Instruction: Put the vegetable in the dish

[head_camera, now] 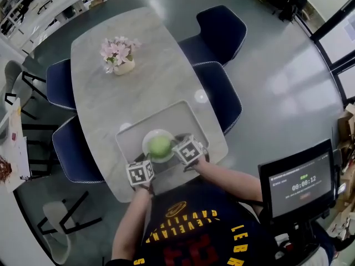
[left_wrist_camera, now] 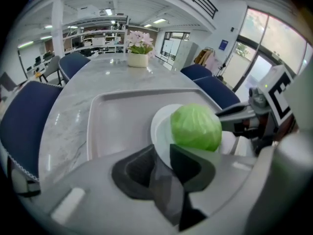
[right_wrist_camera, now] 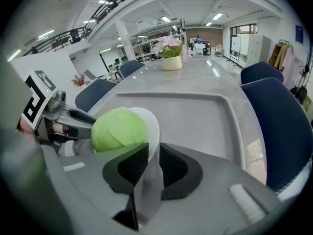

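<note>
A round green cabbage sits in a white dish on a grey tray at the table's near end. In the left gripper view the cabbage lies just past my left gripper. The dish rim runs between its jaws, which stand slightly apart around it. In the right gripper view my right gripper is shut on the opposite rim, the cabbage to its left. From the head view, the left gripper and right gripper flank the dish's near side.
A pot of pink flowers stands at the far end of the marble table. Dark blue chairs line both sides. A monitor stands at my right. The tray's raised rim surrounds the dish.
</note>
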Demonstrator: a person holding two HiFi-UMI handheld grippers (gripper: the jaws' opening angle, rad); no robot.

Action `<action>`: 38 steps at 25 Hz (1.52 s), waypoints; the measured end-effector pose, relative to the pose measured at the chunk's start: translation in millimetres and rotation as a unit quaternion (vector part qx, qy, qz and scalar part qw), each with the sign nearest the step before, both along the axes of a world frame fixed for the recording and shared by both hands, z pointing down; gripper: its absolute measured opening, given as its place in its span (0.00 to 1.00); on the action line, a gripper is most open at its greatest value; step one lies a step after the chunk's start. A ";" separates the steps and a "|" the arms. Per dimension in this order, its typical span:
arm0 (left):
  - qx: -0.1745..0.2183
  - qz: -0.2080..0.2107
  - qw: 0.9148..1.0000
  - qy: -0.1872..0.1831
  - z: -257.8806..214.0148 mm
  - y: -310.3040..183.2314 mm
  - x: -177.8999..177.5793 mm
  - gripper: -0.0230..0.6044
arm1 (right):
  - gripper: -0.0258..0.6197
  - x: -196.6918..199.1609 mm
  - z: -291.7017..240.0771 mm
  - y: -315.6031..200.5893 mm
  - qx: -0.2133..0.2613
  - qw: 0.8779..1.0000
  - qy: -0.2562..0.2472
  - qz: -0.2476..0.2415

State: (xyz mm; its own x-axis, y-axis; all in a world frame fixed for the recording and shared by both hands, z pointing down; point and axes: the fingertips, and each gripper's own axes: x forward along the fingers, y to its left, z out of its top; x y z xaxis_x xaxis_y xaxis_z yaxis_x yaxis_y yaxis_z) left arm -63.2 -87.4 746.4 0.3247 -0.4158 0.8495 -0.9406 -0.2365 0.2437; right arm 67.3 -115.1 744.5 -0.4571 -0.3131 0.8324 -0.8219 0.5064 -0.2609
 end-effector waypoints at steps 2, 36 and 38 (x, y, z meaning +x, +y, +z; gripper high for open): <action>0.003 -0.017 1.000 0.009 -2.0 -0.7 -3.4 0.15 | 0.14 4.5 -4.8 -2.9 0.008 1.000 -0.006 0.026; 0.283 0.031 0.931 0.227 -260.0 -1.3 25.2 0.04 | 0.05 -30.9 -245.0 10.9 0.244 0.929 -0.278 -0.028; 0.281 0.018 0.932 0.228 -256.3 -3.3 22.2 0.04 | 0.05 -29.8 -246.6 11.3 0.251 0.925 -0.283 -0.025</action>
State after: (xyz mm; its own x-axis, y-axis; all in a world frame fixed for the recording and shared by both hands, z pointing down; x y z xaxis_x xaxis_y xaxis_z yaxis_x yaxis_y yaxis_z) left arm -41.0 -90.7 490.1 0.6213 -0.7354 0.2705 -0.7581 -0.4769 0.4448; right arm 37.5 -103.7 497.9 -0.7995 -0.5624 0.2111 -0.5983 0.7144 -0.3629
